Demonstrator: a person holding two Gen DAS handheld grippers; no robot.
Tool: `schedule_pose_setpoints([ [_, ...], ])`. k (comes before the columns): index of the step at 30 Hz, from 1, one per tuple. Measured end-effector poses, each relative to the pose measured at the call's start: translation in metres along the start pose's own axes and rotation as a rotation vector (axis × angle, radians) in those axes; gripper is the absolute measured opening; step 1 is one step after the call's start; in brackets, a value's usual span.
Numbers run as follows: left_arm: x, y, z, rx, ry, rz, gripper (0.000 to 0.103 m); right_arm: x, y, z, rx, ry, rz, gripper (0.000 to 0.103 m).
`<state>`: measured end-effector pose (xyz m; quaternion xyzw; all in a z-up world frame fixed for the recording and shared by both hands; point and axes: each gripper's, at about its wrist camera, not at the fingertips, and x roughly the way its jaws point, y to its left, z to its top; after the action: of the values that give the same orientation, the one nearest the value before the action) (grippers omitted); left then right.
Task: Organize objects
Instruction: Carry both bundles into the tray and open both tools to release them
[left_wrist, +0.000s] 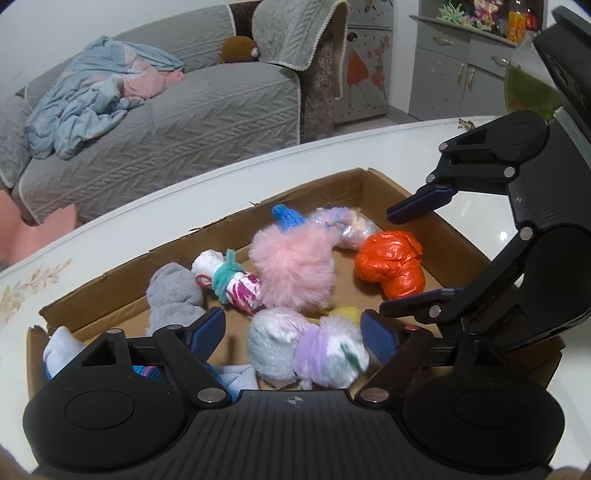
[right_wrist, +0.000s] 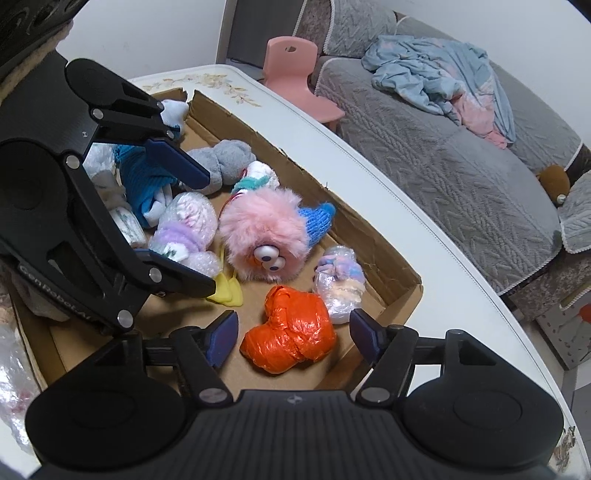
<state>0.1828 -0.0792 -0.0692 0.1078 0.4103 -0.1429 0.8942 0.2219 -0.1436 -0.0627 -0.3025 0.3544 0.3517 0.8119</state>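
A shallow cardboard box (left_wrist: 314, 186) (right_wrist: 354, 225) on the table holds soft bundles. My left gripper (left_wrist: 293, 328) (right_wrist: 208, 232) is open around a bubble-wrapped bundle tied with purple yarn (left_wrist: 306, 350) (right_wrist: 184, 229), which lies on the box floor. My right gripper (right_wrist: 293, 338) (left_wrist: 388, 260) is open around an orange plastic bundle (right_wrist: 291, 332) (left_wrist: 391, 266), with a gap at each pad. Between them lies a pink fluffy toy (left_wrist: 291, 266) (right_wrist: 266, 225) with a blue knit hat. A grey sock roll (left_wrist: 173, 295) (right_wrist: 229, 158) and a pastel wrapped bundle (left_wrist: 347, 225) (right_wrist: 340, 284) also rest in the box.
The box sits on a white table (left_wrist: 184, 192) (right_wrist: 424, 229) whose curved edge runs just behind it. Beyond are a grey sofa (left_wrist: 184, 122) with a blue blanket, a pink chair (right_wrist: 295, 70), a grey cabinet (left_wrist: 461, 74) and a glass bowl (left_wrist: 528, 88) on the table.
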Motion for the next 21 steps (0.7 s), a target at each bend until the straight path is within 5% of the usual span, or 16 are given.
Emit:
schedule_pose_setpoints([
  [21,-0.049,0.02,-0.008,-0.131,-0.046,0.032,0.097,-0.027,0.018,0.007,0.064,-0.006,-0.056,0.083],
])
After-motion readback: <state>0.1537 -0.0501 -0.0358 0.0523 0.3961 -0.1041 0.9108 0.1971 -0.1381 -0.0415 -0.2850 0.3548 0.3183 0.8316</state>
